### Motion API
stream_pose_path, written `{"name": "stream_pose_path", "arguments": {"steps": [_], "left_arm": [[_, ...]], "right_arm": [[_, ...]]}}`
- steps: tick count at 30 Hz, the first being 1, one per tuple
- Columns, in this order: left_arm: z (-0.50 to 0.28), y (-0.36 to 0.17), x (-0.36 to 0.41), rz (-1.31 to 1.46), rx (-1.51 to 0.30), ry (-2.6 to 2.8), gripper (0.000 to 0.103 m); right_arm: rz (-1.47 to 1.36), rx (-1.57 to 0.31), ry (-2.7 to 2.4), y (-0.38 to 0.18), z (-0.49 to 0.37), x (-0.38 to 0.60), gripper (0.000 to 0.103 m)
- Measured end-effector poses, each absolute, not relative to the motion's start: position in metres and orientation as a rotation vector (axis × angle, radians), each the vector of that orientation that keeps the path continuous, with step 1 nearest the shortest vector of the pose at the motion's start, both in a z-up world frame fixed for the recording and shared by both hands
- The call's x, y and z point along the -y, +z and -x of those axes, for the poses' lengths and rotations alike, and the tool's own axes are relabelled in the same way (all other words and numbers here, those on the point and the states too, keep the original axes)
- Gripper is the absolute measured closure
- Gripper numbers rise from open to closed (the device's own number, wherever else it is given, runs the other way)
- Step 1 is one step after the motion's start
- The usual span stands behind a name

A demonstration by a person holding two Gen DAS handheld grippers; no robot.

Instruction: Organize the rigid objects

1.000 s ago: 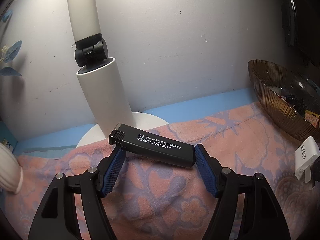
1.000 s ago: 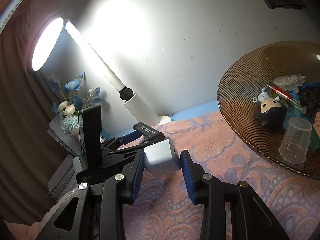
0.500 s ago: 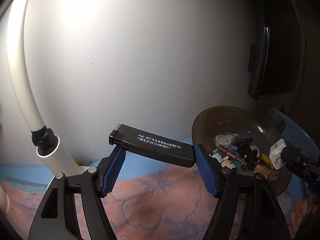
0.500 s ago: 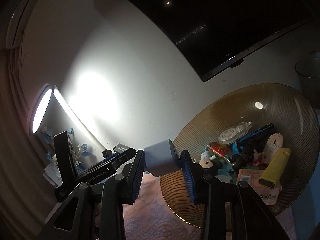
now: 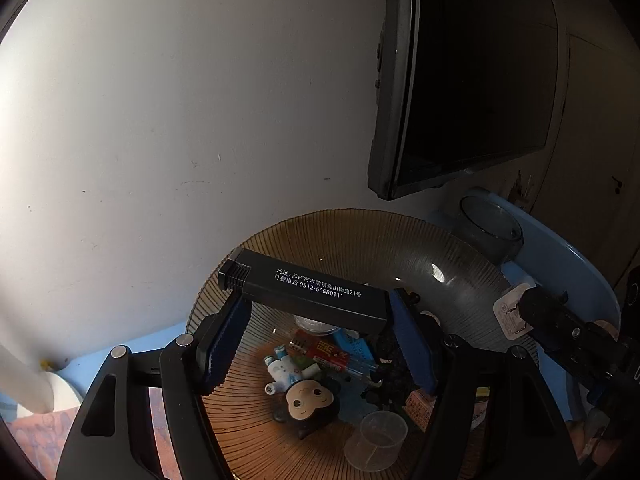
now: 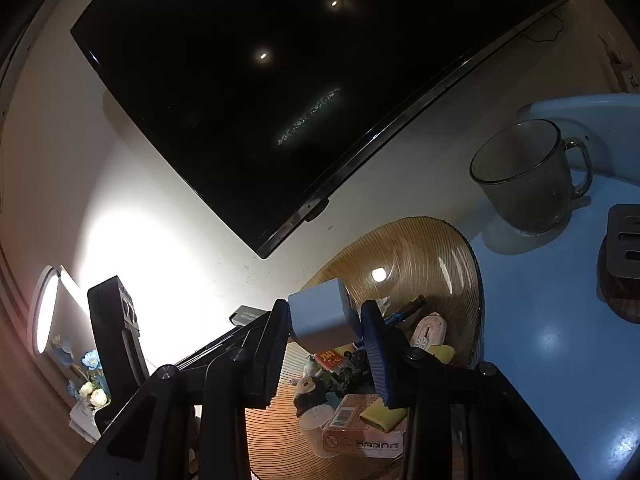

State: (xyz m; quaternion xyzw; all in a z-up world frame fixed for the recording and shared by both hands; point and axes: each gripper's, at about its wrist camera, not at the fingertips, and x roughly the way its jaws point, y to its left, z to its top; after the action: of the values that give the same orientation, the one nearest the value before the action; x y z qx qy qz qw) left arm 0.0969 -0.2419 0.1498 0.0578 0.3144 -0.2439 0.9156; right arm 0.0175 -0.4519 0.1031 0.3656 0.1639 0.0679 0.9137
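Left gripper [image 5: 320, 320] pinching black lighter [image 5: 304, 290], right gripper [image 6: 326, 330] pinching white charger [image 6: 322, 316], both frame-centre above amber bowl [image 5: 360, 236]

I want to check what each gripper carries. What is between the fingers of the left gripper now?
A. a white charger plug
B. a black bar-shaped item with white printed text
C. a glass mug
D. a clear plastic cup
B: in the left wrist view the left gripper clamps the black bar by its ends, above the brown ribbed bowl.
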Motion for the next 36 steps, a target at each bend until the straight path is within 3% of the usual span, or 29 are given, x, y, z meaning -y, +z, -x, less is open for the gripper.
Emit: {"name": "stream_pose_path", "arguments": {"steps": [2, 3, 5, 6, 7, 23, 29, 31, 36], "left_arm": [[-0.1, 0.147, 0.252, -0.117, -0.655, -0.518, 0.031], [-0.102, 0.146, 0.256, -0.114, -0.658, -0.528, 0.02], [-0.105, 0.145, 0.264, -0.116, -0.664, -0.551, 0.004], [-0.107, 0.145, 0.267, -0.123, -0.673, -0.552, 0.001], [-0.108, 0.145, 0.27, -0.134, -0.677, -0.542, 0.001], [-0.104, 0.151, 0.177, -0.021, -0.73, -0.406, 0.001], [-0.071, 0.168, 0.103, -0.013, -0.767, -0.295, 0.001], [-0.052, 0.179, 0.074, 0.001, -0.778, -0.251, 0.001], [0.006, 0.195, -0.002, 0.036, -0.785, -0.097, 0.001]], "right_arm": [[-0.748, -0.334, 0.13, 0.104, -0.018, 0.452, 0.066], [-0.746, -0.334, 0.116, 0.105, -0.018, 0.452, 0.064], [-0.764, -0.32, 0.101, 0.106, -0.015, 0.455, 0.038], [-0.779, -0.304, 0.103, 0.106, -0.013, 0.454, 0.026], [-0.793, -0.284, 0.111, 0.106, -0.01, 0.457, 0.021], [-0.863, -0.306, 0.145, 0.102, -0.012, 0.459, 0.019], [-0.787, -0.29, 0.251, 0.118, -0.006, 0.431, 0.009], [-0.752, -0.295, 0.3, 0.126, 0.003, 0.414, 0.0], [-0.569, -0.424, 0.41, 0.153, 0.021, 0.348, 0.0]]}}
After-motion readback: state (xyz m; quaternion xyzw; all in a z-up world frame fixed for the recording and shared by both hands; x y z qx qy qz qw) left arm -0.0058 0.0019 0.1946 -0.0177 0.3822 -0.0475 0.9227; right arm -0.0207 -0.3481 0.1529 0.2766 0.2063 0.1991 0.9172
